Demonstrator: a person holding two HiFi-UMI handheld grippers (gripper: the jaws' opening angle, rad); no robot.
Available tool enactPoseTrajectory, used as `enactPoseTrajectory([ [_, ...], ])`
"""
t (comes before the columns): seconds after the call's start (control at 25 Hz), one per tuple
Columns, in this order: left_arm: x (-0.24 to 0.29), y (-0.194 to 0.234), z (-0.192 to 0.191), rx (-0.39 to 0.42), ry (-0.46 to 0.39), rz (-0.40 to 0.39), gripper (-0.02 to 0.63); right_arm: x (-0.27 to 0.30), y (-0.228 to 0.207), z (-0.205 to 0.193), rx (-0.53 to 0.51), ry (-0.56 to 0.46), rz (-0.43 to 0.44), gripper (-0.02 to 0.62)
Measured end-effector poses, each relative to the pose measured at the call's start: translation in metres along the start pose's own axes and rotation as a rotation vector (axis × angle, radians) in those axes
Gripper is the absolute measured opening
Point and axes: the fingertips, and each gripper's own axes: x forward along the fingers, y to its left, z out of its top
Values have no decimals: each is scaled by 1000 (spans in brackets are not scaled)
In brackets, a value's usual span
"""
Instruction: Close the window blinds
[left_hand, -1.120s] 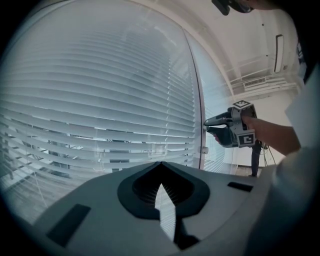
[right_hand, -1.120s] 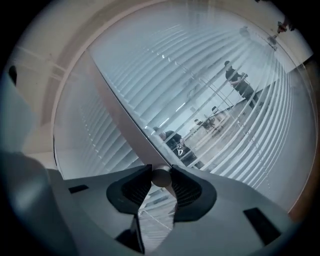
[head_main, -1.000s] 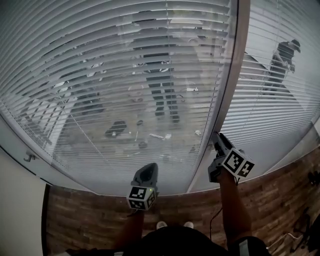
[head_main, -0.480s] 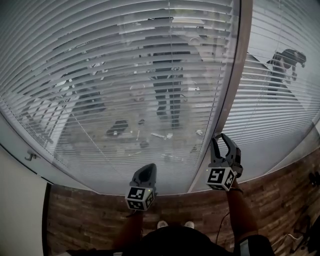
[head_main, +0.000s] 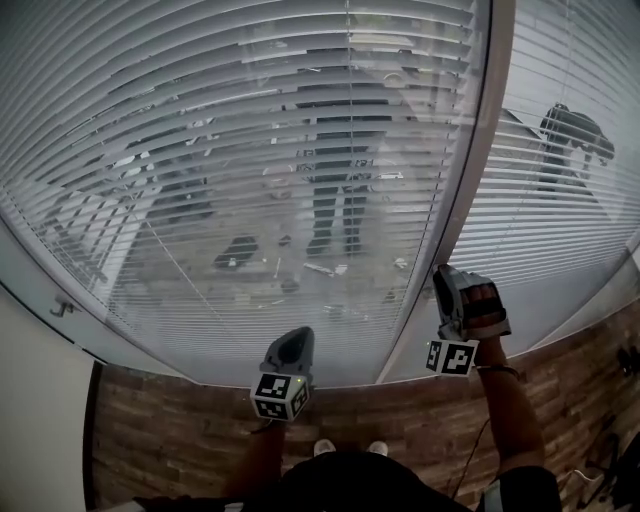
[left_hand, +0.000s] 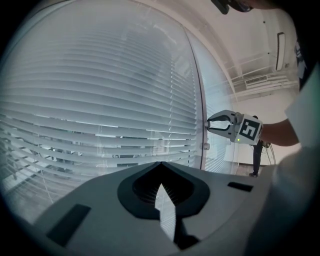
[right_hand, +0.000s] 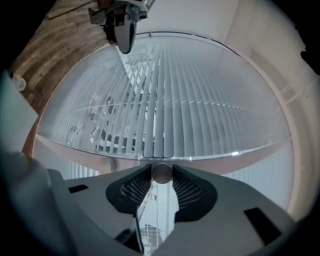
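Head view: the blinds (head_main: 250, 150) fill the upper frame, slats part-open, with the left gripper (head_main: 293, 338) low centre and the right gripper (head_main: 447, 276) lower right; left gripper view: its jaws meet on nothing; right gripper view: the jaws, just closing, pinch a round knob (right_hand: 161, 173), which probably needs more twisting; no legible writing.
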Motion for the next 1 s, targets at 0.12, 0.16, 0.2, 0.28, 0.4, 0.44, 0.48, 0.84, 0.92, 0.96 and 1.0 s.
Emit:
enactPoseTrajectory([
  [0.12,2,-4,1,4,0,-9,0,3,1,0,-12,13,3,129],
  [0.16,4,-5,1,5,-1,-13,0,3,0,0,-4,17,5,129],
  [0.2,5,-7,2,7,-2,-16,0,3,0,0,19,21,7,129],
  [0.28,8,-10,4,12,-6,-20,0,4,-1,0,108,27,11,127],
  [0.4,12,-13,7,19,-12,-29,0,4,-4,-1,304,51,18,127],
  [0.44,13,-15,8,20,-13,-33,0,4,-6,-1,379,60,25,127],
  [0.48,13,-17,8,21,-14,-37,0,4,-8,-1,455,68,33,127],
  [0.84,14,-20,10,17,-16,-35,0,4,-19,-11,1230,69,80,127],
  [0.92,13,-19,10,13,-18,-30,0,5,-16,-17,1440,65,82,127],
  [0.96,12,-19,10,10,-20,-28,0,5,-15,-20,1564,58,76,127],
  [1.0,12,-19,9,8,-23,-26,0,5,-14,-22,1699,46,65,127],
])
